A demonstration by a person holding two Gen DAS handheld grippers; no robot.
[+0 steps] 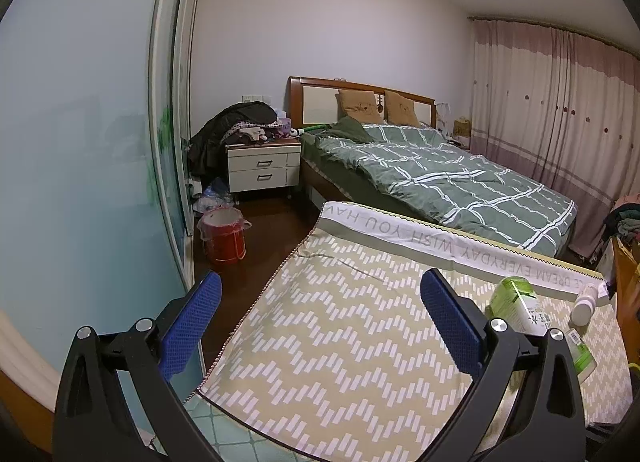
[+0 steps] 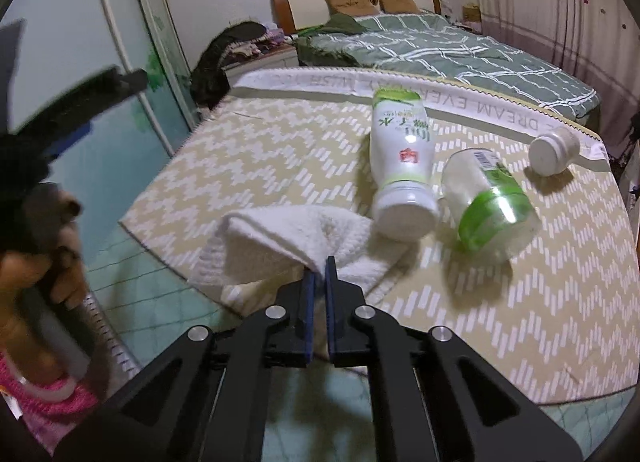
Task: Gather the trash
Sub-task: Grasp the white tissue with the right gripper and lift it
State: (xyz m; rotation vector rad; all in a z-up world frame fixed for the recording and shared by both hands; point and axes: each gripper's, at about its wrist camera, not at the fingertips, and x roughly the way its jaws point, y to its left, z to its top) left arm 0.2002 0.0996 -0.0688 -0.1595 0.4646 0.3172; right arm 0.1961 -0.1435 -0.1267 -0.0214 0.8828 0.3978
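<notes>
1. The left gripper (image 1: 320, 322) hangs with its blue-padded jaws wide apart and empty over the left part of the beige zigzag-patterned tablecloth (image 1: 340, 342). A red plastic-lined waste bucket (image 1: 223, 237) stands on the dark floor beyond it, left of the table.
2. The crumpled white paper towel (image 2: 288, 246) lies near the table's front edge, and the right gripper (image 2: 318, 266) is clamped on its near right corner, jaws together.
3. Right of the towel, touching it, lies a white-and-green plastic bottle (image 2: 402, 166), long axis running away from the tongs.
4. Further right lie a clear green-banded jar (image 2: 492, 202) on its side and a small white bottle (image 2: 554, 152).
5. The bucket lies far left, so the towel likely travels leftward across the table.
</notes>
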